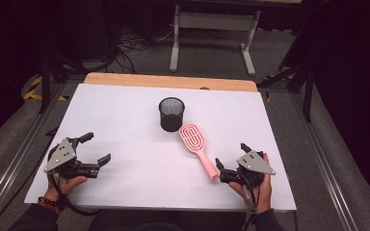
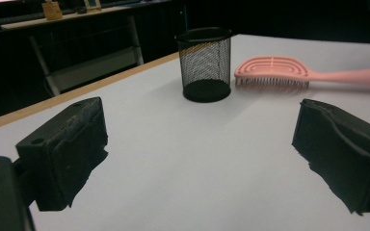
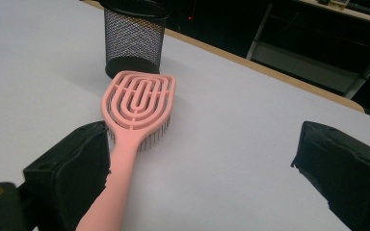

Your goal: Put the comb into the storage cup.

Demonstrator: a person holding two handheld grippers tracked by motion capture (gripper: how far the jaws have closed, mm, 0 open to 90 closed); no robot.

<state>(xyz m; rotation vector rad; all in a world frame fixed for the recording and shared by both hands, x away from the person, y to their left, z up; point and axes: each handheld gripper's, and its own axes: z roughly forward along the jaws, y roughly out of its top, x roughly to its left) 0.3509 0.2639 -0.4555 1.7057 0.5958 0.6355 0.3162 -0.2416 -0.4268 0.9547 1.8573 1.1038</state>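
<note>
A pink hairbrush (image 1: 197, 147) lies on the white bench (image 1: 125, 110), with its bristles down and its vented head pointing toward the far edge. The head lies just beside a black mesh pen cup (image 1: 171, 113), which stands upright near the middle of the bench; from the high view I cannot tell if the two touch. The handle runs back toward the person, to the near right part of the bench.

The right hand-held gripper (image 1: 232, 160) rests low on the bench at the end of the handle. Its jaws stand wide apart and grip nothing. In the right gripper view the handle (image 3: 111, 192) passes close along the inner side of one jaw, while the other jaw is well apart from it.

The left hand-held gripper (image 1: 95, 148) is at the near left part of the bench, well apart from the hairbrush and the cup. Its jaws are also wide, with only bare bench surface between them. In the left gripper view the cup (image 2: 204, 65) and the brush head (image 2: 272, 72) are farther off, side by side.
</note>
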